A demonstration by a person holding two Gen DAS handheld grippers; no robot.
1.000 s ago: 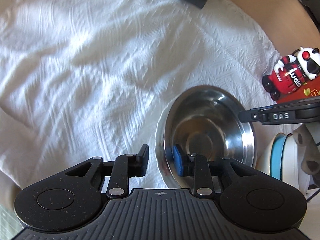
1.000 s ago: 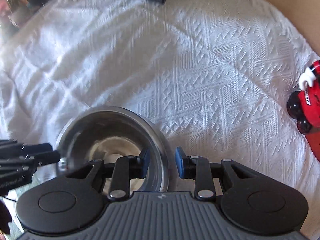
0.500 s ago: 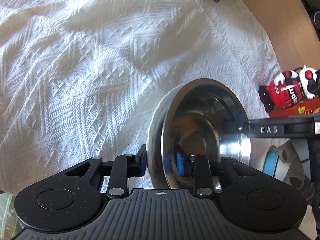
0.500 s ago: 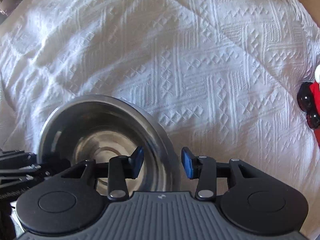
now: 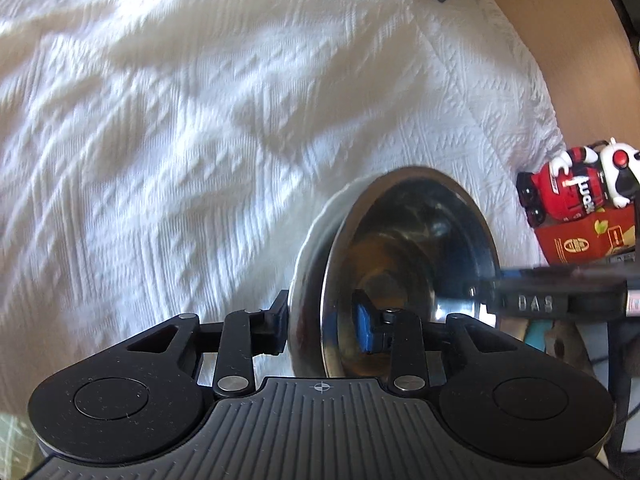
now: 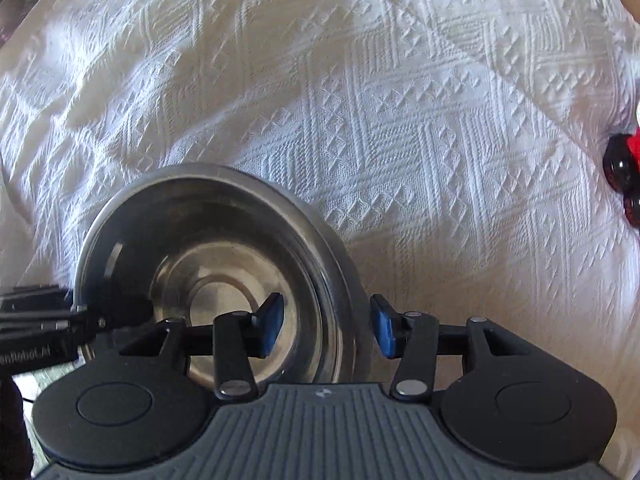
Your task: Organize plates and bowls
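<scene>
A steel bowl (image 5: 416,248) is held tilted above the white cloth, nested against a white dish (image 5: 316,232) behind it. My left gripper (image 5: 320,324) is shut on the near rims of both, one finger outside, one inside. In the right wrist view the same steel bowl (image 6: 208,256) sits at lower left. My right gripper (image 6: 326,328) is open, its fingers astride the bowl's right rim without touching it. Each gripper shows at the edge of the other's view.
A white textured cloth (image 5: 200,120) covers the table. A red toy figure (image 5: 572,192) on a red box (image 5: 584,236) stands at the right; the toy also shows in the right wrist view (image 6: 626,168). White and blue dishes (image 5: 536,336) lie behind the right gripper.
My right gripper has opened off the bowl's rim. My left gripper has lifted and tilted the steel bowl and white dish more upright.
</scene>
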